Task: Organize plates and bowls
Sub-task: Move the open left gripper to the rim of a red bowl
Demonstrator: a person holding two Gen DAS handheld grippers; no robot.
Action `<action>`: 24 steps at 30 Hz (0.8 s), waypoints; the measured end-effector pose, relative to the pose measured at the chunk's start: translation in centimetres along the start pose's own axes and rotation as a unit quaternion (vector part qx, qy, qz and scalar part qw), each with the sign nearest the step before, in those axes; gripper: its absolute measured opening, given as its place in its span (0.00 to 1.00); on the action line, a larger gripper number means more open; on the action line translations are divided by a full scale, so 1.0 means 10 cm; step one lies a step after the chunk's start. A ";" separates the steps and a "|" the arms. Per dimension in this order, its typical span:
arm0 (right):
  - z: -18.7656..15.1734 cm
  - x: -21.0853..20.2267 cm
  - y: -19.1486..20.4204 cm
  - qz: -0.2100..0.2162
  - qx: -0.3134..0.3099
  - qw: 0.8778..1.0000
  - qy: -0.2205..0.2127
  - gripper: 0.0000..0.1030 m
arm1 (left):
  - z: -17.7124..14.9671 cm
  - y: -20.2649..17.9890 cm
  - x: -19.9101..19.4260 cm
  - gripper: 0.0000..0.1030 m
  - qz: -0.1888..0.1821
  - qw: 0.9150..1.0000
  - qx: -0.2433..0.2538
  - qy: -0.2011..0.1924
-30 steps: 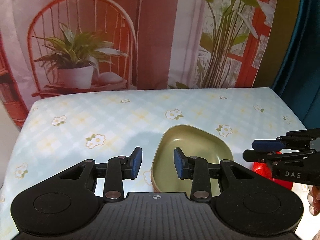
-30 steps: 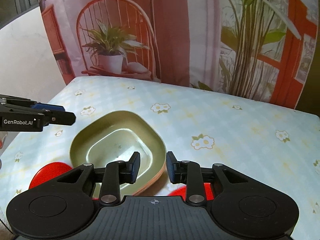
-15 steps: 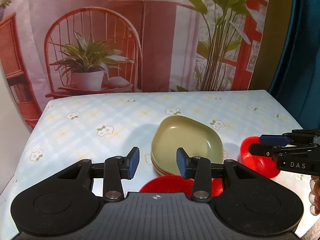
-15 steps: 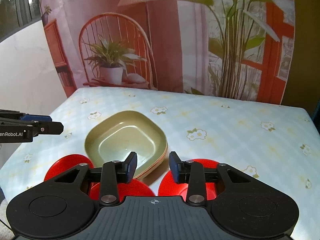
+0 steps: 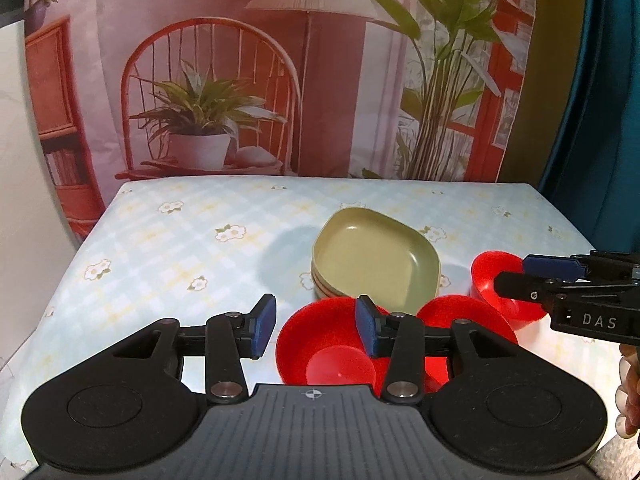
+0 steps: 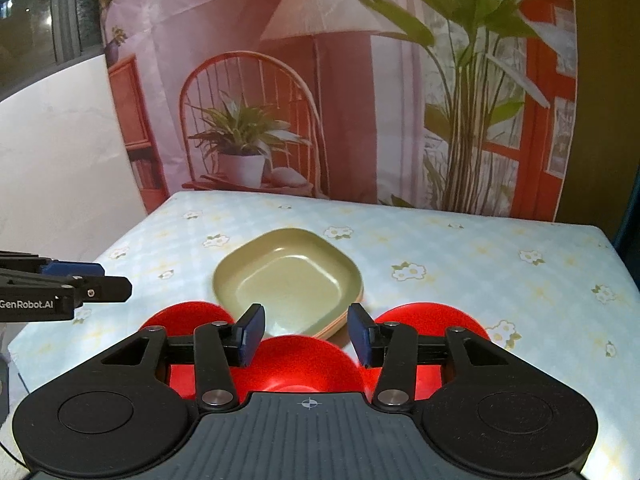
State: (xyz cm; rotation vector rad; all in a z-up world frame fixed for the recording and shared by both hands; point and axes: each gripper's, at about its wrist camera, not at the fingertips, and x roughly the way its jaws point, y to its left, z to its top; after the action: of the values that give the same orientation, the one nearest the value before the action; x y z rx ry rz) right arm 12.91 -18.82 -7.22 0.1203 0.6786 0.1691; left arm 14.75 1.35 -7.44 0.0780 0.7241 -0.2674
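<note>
Plates (image 5: 374, 262), olive green, sit stacked mid-surface (image 5: 180, 248). Three red bowls (image 5: 326, 346) lie just beside the stack on its near side, apart from one another. Left gripper (image 5: 316, 326) and right gripper (image 6: 306, 334) hover above the bowls, fingers spread, holding nothing.

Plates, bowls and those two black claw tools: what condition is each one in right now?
Green plates: stacked, upright, top one empty.
Left red bowl: upright on the tablecloth, separate.
Middle red bowl: upright, empty, not stacked.
Right red bowl: upright on the tablecloth, separate.
Left gripper: open, holding nothing.
Right gripper: open, holding nothing.
Tablecloth: flat.
</note>
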 end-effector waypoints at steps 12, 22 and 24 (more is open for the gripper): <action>-0.18 -0.07 0.28 0.010 -0.033 0.999 0.002 0.42 | -0.21 0.09 -0.13 0.45 0.015 1.000 -0.013 -0.013; -0.22 0.03 0.31 0.016 -0.041 0.999 0.007 0.42 | -0.28 0.17 0.05 0.45 0.010 0.999 -0.031 0.006; -0.22 0.08 0.31 0.019 -0.044 0.999 0.012 0.42 | -0.31 0.19 0.11 0.45 0.005 0.999 -0.034 0.014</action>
State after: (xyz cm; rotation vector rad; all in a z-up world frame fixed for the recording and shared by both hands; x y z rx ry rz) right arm 11.77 -15.46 -8.86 0.0469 0.6919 0.2366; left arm 14.05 3.40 -10.49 0.0208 0.7591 -0.2317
